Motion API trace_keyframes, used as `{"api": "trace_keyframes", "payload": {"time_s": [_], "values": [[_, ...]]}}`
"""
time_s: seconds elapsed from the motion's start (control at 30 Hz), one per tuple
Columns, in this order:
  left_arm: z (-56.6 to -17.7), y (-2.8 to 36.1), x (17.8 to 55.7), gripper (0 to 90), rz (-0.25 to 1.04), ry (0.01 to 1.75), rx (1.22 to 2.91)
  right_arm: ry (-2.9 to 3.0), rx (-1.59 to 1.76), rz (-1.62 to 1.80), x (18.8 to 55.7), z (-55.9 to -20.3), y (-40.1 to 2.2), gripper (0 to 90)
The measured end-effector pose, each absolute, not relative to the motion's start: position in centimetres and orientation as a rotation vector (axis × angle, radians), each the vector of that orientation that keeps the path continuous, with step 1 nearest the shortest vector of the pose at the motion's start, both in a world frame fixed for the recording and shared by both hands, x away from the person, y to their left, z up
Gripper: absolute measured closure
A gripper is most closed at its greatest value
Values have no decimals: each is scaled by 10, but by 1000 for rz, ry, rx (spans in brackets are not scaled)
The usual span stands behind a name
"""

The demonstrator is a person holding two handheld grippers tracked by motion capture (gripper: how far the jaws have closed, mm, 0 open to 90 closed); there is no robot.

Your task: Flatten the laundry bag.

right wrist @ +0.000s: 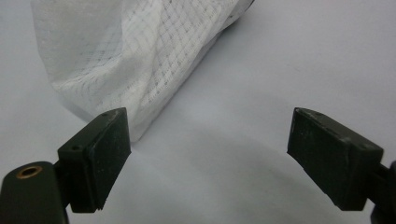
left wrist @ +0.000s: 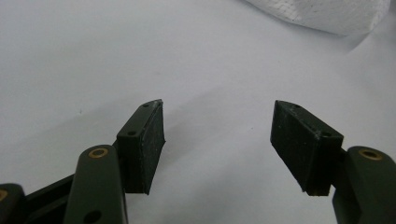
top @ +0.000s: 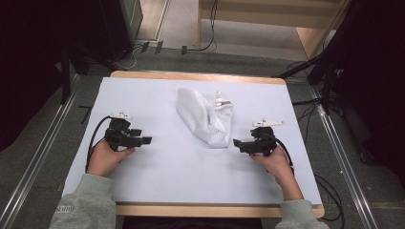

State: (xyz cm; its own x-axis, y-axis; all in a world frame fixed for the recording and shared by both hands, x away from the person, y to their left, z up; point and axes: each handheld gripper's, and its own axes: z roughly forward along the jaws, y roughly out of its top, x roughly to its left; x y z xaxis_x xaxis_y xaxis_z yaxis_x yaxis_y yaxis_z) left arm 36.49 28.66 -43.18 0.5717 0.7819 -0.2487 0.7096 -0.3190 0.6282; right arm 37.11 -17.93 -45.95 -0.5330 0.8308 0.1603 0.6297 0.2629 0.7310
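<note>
**Two open tongs beside a soft white bag**

A white mesh bag (top: 206, 118) lies in the middle of the high view, on the white sheet (top: 157, 176) that covers the bench (top: 200, 76). The left tongs (top: 145, 140) are seen at the lower left, well apart from the bag. The right tongs (top: 236, 142) are seen at the lower right, just beside the bag's near corner. Both tongs are held wide open, and nothing is gripped by either.

In the right gripper view the bag (right wrist: 135, 60) fills the upper left, close to one pad. In the left gripper view only an edge of the bag (left wrist: 327, 14) is seen at the upper right.

The bag is best taken by a thick fold or corner, not by one thin layer, because thin cloth can slip out. The pads should be slid low along the sheet and closed slowly.

The bag looks soft, floppy and crumpled, with a fine grid of threads. Something shiny (top: 222, 102) shows at its far end. The pads look flat, dark and rubbery. The sheet is smooth and plain.
</note>
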Motion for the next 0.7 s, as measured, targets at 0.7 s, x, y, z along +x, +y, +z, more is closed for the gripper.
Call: {"api": "trace_keyframes", "payload": {"time_s": [0.7], "values": [[-428, 286, 358, 336, 126, 1175, 2080, 2277, 1327, 1164, 377, -441, -174, 421]]}}
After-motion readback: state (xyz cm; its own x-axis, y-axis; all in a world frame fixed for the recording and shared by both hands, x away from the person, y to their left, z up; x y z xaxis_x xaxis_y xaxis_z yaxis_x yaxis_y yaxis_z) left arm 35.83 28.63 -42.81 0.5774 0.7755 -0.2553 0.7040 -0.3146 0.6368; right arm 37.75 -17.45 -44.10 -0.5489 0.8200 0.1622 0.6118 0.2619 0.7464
